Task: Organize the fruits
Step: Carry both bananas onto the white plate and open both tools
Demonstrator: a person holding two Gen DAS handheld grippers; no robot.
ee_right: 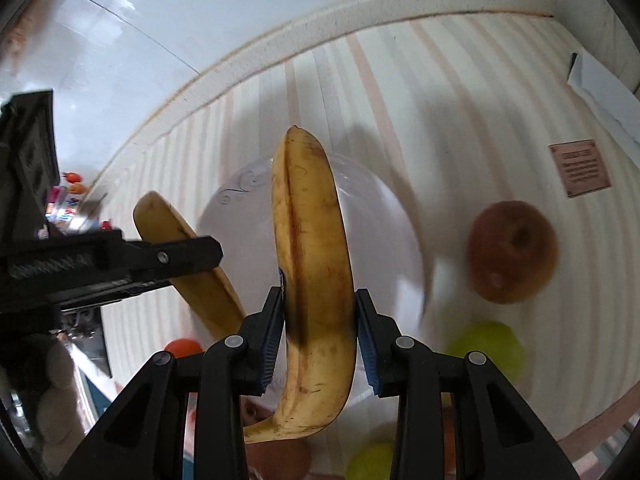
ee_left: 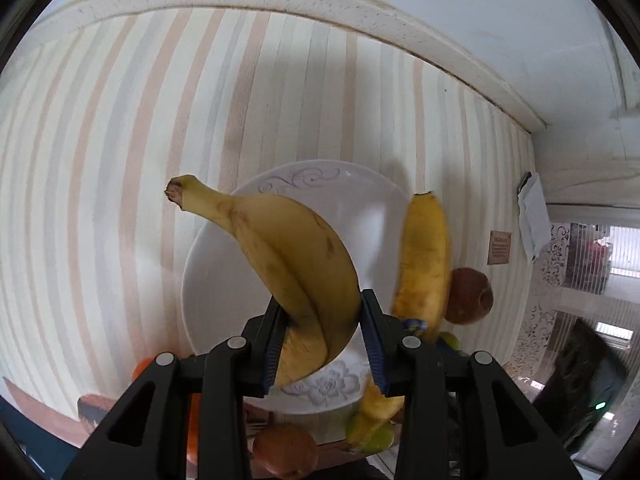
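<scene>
Fruits are mostly unsorted. The left gripper [ee_left: 322, 336] has its fingers clamped on one banana [ee_left: 288, 256], held above the white plate [ee_left: 224, 272]; the right gripper [ee_right: 318, 340] grips a second banana [ee_right: 312, 280] the same way. The plate looks bare, so neither banana is set down yet. A brown apple [ee_right: 512, 252], a green apple [ee_right: 486, 346], an orange [ee_right: 182, 347] and other pieces lie loose on the striped counter [ee_left: 100, 200], still to be placed.
</scene>
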